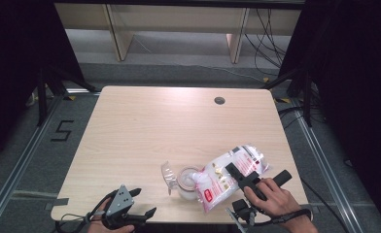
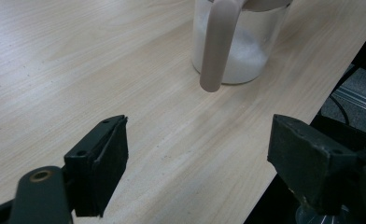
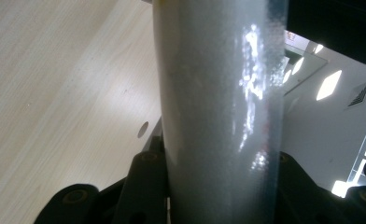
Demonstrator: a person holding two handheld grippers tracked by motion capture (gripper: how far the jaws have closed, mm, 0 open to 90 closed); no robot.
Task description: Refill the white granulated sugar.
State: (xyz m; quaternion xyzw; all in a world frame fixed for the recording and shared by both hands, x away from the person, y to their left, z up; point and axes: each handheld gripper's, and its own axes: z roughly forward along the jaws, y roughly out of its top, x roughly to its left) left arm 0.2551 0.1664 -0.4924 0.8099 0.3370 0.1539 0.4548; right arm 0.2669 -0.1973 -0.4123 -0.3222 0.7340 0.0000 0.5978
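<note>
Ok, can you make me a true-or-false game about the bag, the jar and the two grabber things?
1. The right hand-held gripper is clamped on a plastic bag of white stuff. True.
2. The bag is lying flat on the table. False: it is tipped with its mouth over the glass jar.
3. The jar has white grains in it. True, as the left gripper view shows.
4. The left hand-held gripper is holding the jar. False: its jaws are open with nothing between them, apart from the jar.
5. The jar stands in the far corner. False: it is near the front edge.
</note>
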